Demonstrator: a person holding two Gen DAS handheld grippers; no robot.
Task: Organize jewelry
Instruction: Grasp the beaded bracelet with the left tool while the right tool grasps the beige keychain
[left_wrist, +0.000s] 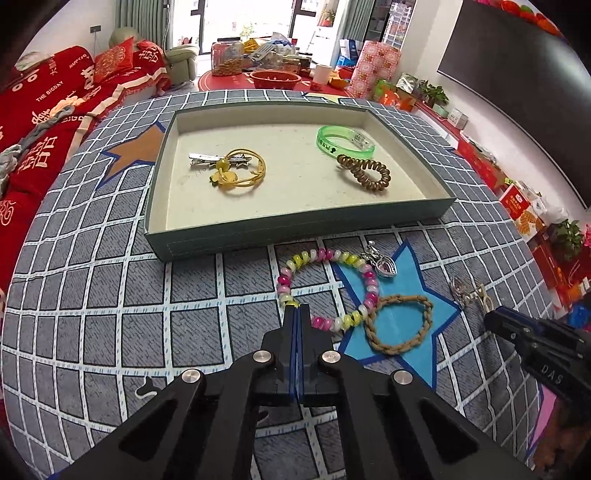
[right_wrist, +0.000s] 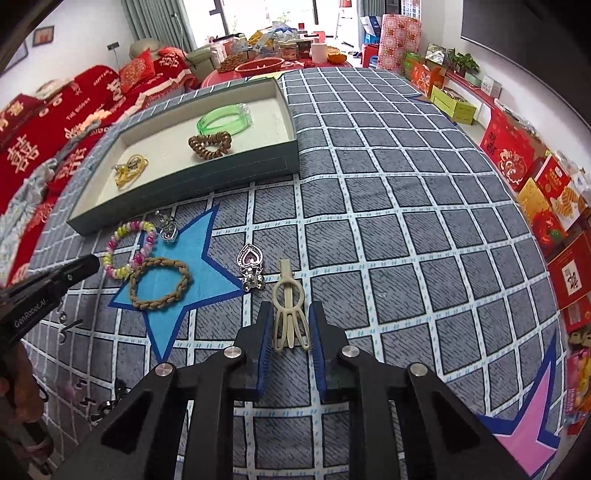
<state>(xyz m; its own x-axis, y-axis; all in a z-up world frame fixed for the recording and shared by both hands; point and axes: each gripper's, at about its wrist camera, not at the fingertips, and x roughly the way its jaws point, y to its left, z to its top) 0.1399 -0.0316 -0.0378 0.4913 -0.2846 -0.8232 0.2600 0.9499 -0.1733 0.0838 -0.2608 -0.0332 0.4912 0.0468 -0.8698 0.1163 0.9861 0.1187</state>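
My left gripper (left_wrist: 295, 308) is shut on the near edge of a pink, yellow and white beaded bracelet (left_wrist: 327, 286), which lies on the cloth in front of the green tray (left_wrist: 295, 225). My right gripper (right_wrist: 289, 314) is open, its fingers on either side of a beige hair clip (right_wrist: 289, 306) on the cloth. A braided tan bracelet (right_wrist: 159, 286) lies on the blue star. A silver heart clip (right_wrist: 250, 269) lies beside the beige clip. The tray holds a green bangle (left_wrist: 345, 142), a brown coil tie (left_wrist: 367, 173), gold rings (left_wrist: 240, 171) and a silver clip (left_wrist: 210, 159).
A silver heart charm (left_wrist: 384, 264) sits at the beaded bracelet's far end. A red-covered sofa (left_wrist: 44, 122) stands at left. Red boxes (right_wrist: 546, 206) line the right. A cluttered red table (left_wrist: 266, 70) stands behind the tray.
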